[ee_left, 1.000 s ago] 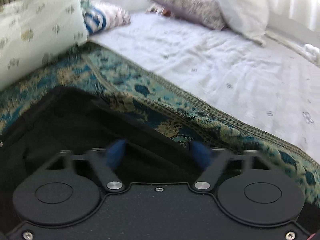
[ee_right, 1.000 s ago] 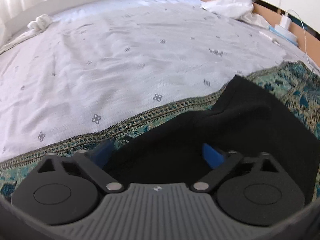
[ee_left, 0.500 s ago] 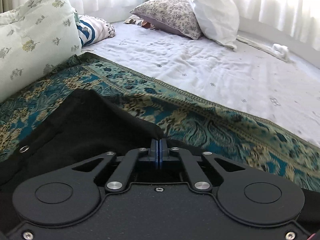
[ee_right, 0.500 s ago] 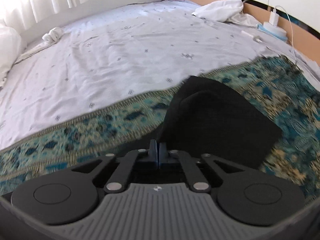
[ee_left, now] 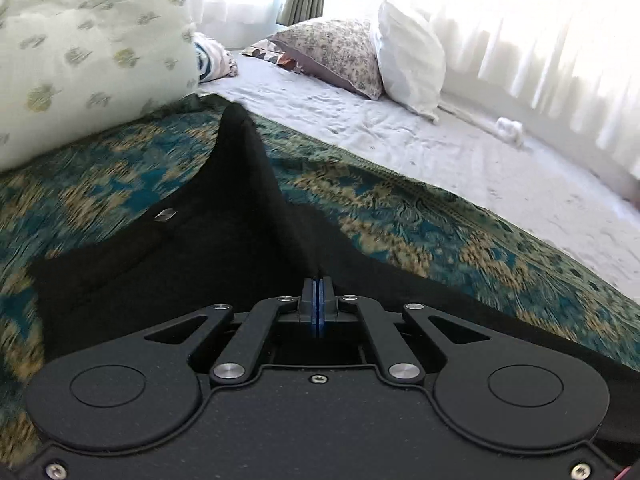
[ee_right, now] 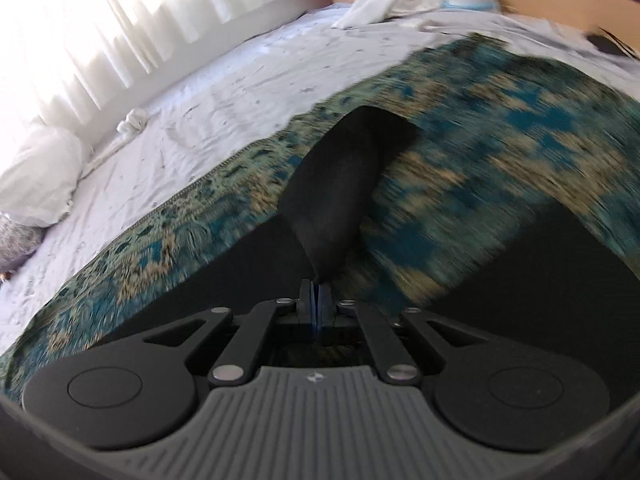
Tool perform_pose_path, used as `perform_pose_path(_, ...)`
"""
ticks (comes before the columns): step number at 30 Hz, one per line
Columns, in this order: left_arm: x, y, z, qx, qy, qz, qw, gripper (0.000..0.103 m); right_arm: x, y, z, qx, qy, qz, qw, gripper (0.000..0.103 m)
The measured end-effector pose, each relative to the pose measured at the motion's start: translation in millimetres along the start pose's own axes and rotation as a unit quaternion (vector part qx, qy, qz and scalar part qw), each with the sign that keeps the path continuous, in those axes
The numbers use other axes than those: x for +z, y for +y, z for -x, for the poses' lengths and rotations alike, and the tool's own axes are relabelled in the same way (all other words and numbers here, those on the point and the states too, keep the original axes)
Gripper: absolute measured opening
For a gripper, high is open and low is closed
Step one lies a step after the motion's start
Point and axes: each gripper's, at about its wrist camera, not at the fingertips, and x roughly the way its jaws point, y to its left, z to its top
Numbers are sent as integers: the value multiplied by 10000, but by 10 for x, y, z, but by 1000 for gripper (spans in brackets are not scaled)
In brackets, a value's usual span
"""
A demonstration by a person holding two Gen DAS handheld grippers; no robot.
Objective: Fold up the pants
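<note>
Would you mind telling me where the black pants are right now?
The black pants lie on the teal patterned blanket, ahead of both tools in each wrist view; the left tool and right tool each pinch a raised fold.

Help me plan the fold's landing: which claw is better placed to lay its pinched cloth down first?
Probably the left claw: its pinched black pants spread flat on the patterned blanket; the right claw's fold hangs narrow.

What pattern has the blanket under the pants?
Teal and gold ornamental weave on the blanket, clearest in the left wrist view.
</note>
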Motion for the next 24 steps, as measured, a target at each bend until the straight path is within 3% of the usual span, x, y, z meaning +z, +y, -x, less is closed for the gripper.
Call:
perform_pose_path(6, -366, 346, 477, -41, 8, 85, 10000, 1, -499, -504, 587, -350, -295, -19, 9990, 3)
perform_pose_path(9, -472, 415, 606, -188, 102, -29, 9998, 2, -619, -658, 751, -210, -282, -15, 9994, 5)
perform_pose_path(11, -488, 423, 621, -190, 135, -1, 9997, 3, -649, -678, 797, -46, -353, 88, 9993, 15)
perform_pose_path(12, -487, 443, 624, -197, 162, 63, 9997, 3, -659, -690, 810, 3, -410, 55, 9991, 25)
perform_pose_path(13, -487, 456, 624, -206, 172, 108, 9996, 3, -648, -687, 809, 111, -452, 30, 9989, 51)
perform_pose_path(15, -484, 441, 596, -164, 170, 104, 9997, 3, -619, -652, 761, 365, -494, 118, 9980, 76)
perform_pose_path(19, -501, 402, 529, -65, 241, 32, 9997, 3, -497, -338, 476, -21, -330, 884, 9955, 81)
perform_pose_path(24, -513, 397, 441, 35, 311, 48, 9995, 3, -350, 37, -50, -677, -162, 1792, 9813, 87)
